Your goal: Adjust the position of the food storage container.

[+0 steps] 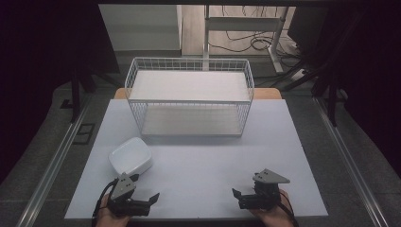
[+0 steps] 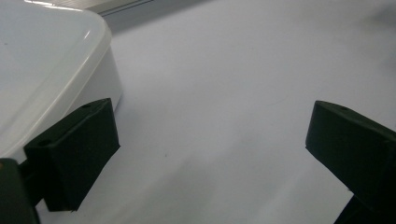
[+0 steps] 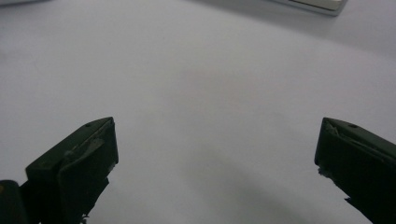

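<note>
Left gripper (image 1: 142,191) spread wide, empty, near-left on the white table (image 1: 198,161), just beside a white square container (image 1: 130,155). Right gripper (image 1: 243,196) wide, empty, near-right.

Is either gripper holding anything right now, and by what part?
Nothing is held. The left gripper and right gripper are open; the white container sits beside the left one.
</note>
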The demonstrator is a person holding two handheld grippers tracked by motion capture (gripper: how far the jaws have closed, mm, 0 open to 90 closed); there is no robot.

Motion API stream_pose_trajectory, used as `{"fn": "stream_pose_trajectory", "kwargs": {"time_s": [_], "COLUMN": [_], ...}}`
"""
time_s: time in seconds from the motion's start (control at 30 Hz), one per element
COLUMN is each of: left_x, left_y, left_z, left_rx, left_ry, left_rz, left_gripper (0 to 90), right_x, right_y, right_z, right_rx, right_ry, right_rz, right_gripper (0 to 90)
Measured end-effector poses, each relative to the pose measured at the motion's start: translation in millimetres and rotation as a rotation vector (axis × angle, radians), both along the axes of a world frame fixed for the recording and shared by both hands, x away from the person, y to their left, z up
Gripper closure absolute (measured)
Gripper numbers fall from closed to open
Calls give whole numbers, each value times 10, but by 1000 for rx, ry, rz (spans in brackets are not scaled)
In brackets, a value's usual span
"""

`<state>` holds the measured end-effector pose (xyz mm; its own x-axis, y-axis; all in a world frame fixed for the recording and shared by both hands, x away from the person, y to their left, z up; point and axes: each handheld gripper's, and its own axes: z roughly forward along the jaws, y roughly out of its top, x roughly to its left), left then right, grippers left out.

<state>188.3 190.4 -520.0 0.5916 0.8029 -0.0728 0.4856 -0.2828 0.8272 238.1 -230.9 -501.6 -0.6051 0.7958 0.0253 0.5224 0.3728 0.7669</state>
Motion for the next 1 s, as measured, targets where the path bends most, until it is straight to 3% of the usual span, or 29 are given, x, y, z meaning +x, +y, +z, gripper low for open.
{"fn": "stream_pose_trajectory", "kwargs": {"time_s": [0.07, 0.13, 0.27, 0.43, 0.57, 0.67, 0.8, 0.9, 1.0], "left_x": [6, 11, -3, -41, -40, -48, -64, -56, -43], "left_y": [11, 17, 9, 52, 152, 289, 505, 631, 785], "left_z": [13, 26, 60, 159, 222, 287, 315, 307, 300], "left_rx": [-41, -47, -24, 9, 34, 11, -76, -59, -72], "left_ry": [1, 3, -16, -64, -71, -81, -76, -78, -68], "left_rz": [-14, -16, -9, 4, 52, 87, 144, 197, 251], "left_gripper": [9, 19, 60, 161, 250, 353, 554, 688, 833], "right_x": [5, 16, 37, 25, 26, 31, 27, 31, 30], "right_y": [2, -11, -44, -54, -64, -75, -96, -122, -134], "right_z": [1, -6, 3, 45, 51, 61, 79, 87, 93], "right_rx": [-6, -6, 2, 28, 32, 40, 30, 26, 34], "right_ry": [13, 22, 30, 1, 7, 5, -13, -25, -31], "right_rz": [10, 4, -11, -8, -3, 0, -4, -4, 1], "right_gripper": [0, 0, 31, 94, 142, 185, 289, 319, 340]}}
